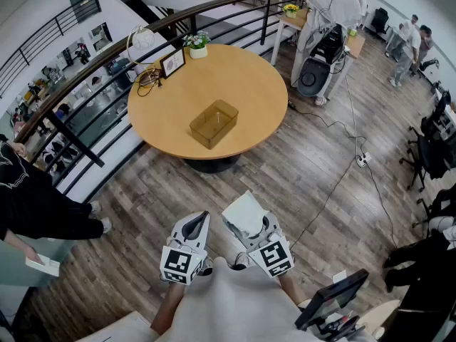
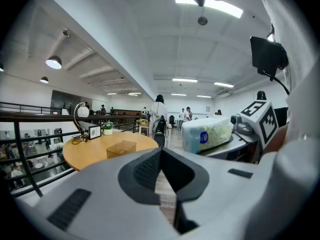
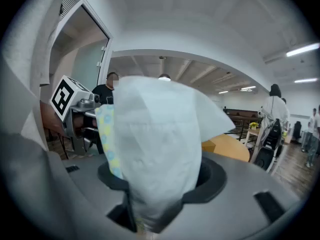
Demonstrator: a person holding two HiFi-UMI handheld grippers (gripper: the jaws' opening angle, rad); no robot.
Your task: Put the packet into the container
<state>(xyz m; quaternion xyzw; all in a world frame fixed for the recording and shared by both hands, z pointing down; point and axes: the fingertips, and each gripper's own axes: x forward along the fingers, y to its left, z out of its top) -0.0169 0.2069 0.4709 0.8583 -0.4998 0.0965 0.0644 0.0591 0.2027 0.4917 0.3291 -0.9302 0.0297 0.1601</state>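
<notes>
A clear amber container stands open on the round wooden table, some way ahead of me across bare floor. My right gripper is shut on a white packet with a blue and yellow printed side. In the right gripper view the packet stands up out of the jaws and fills the middle. My left gripper is beside it, shut with nothing in it. The left gripper view shows the container on the table and the packet at its right.
On the table's far side are a potted plant, a picture frame, a lamp and cables. A railing runs behind the table. A cord and power strip lie on the floor at right. People stand around.
</notes>
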